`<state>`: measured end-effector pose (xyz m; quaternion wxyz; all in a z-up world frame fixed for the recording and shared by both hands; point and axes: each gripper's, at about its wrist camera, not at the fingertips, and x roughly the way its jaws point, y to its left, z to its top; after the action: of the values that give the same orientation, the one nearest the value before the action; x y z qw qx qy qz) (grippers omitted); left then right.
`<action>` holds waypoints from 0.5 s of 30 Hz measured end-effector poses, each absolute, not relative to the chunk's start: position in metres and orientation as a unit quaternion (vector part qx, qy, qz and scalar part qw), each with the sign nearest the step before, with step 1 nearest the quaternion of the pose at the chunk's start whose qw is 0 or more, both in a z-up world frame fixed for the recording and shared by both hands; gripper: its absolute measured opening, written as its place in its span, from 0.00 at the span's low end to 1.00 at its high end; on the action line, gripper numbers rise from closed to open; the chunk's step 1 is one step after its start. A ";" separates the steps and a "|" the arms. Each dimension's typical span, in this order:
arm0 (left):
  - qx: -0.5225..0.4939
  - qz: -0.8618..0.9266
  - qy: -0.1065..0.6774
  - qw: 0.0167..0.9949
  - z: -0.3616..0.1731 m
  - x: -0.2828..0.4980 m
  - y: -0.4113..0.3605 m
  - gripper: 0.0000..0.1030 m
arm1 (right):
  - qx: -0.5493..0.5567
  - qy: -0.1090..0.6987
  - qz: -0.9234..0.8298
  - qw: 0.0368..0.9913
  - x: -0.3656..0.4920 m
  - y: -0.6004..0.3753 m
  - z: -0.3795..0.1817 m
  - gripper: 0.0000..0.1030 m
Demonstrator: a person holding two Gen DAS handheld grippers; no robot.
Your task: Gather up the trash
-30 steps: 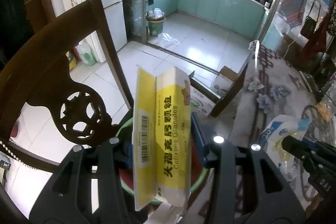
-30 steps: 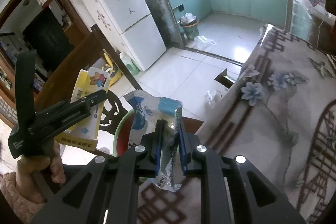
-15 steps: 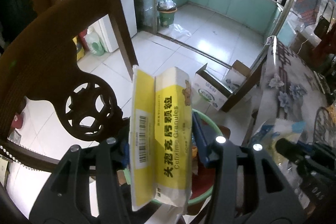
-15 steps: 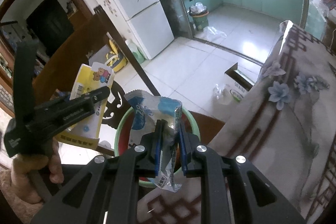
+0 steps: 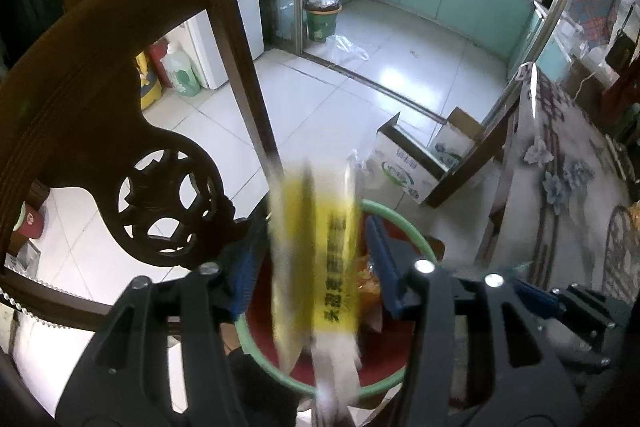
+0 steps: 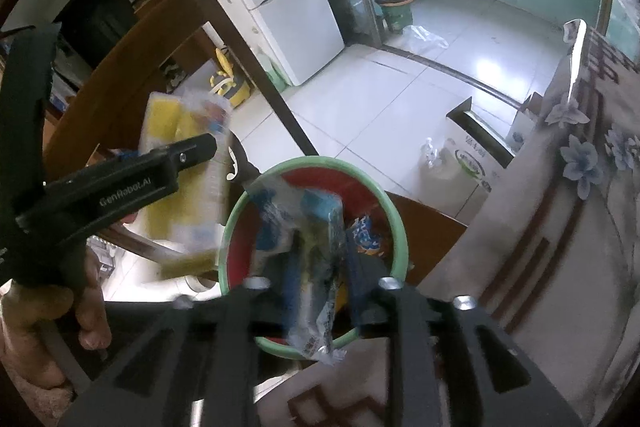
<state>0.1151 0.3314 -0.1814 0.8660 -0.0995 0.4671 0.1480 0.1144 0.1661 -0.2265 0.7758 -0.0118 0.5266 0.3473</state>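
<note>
left gripper: jaws were opening, pads off the yellow box, blurred between them above the bin
right gripper: jaws were opening, wrapper loose between them
bin: green rim, red inside, below both, trash in it
chair: left, beyond bin

Right claw opening, blurred blue wrapper between, above green-rimmed bin
</note>
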 end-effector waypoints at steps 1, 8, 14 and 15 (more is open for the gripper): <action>-0.101 0.150 0.462 0.868 -0.180 0.115 0.332 0.74 | -0.007 0.520 0.346 0.781 0.114 0.165 -0.225 0.72; -0.118 0.150 0.418 0.888 -0.162 0.107 0.322 0.95 | -0.016 0.486 0.335 0.807 0.106 0.141 -0.207 0.81; -0.108 0.124 0.376 0.912 -0.123 0.088 0.283 0.95 | 0.007 0.390 0.266 0.881 0.088 0.053 -0.147 0.93; -0.111 0.121 0.364 0.917 -0.115 0.084 0.276 0.95 | 0.005 0.370 0.254 0.894 0.084 0.038 -0.135 0.93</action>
<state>0.0836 0.2764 -0.1146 0.9171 -0.1111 0.3635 0.1205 0.0838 0.0377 -0.1348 0.8936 0.0052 0.3702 0.2536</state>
